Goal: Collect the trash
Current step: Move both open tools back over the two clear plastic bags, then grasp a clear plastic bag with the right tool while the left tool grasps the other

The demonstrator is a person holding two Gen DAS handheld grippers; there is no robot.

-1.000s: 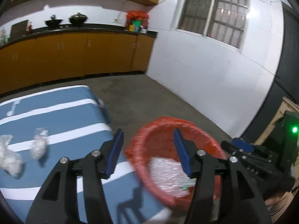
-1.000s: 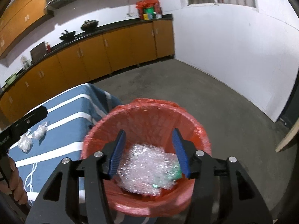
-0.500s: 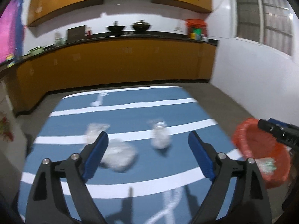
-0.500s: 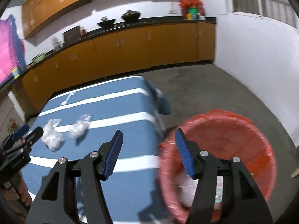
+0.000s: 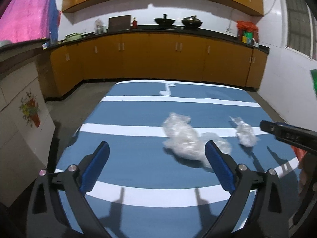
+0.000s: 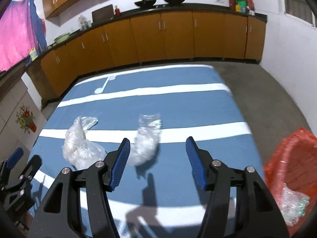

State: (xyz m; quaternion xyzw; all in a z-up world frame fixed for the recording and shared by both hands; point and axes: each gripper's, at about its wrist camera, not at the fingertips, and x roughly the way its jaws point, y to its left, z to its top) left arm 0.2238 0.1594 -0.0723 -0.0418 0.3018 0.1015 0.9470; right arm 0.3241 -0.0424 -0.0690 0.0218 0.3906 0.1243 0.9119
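Two crumpled clear plastic bags lie on the blue white-striped table [image 5: 138, 154]. The larger bag [image 5: 183, 136] [image 6: 79, 144] sits just ahead of my left gripper's right finger. The smaller bag [image 5: 244, 131] [image 6: 146, 138] lies just beyond my right gripper's left finger. My left gripper [image 5: 157, 168] is open and empty above the table. My right gripper [image 6: 157, 162] is open and empty above the table [image 6: 198, 107]. A red-lined trash bin [image 6: 293, 170] stands off the table's right edge and holds bubble wrap [image 6: 293, 204].
Orange kitchen cabinets [image 5: 158, 57] run along the back wall under a dark counter with woks. A beige cabinet with a flower sticker [image 5: 21, 119] stands left of the table. White wall and bare concrete floor [image 6: 267, 91] lie to the right.
Both grippers have swung left, away from the red bin and over the table. The two plastic bags are now close in front of them. The left gripper's jaws stand wider apart.
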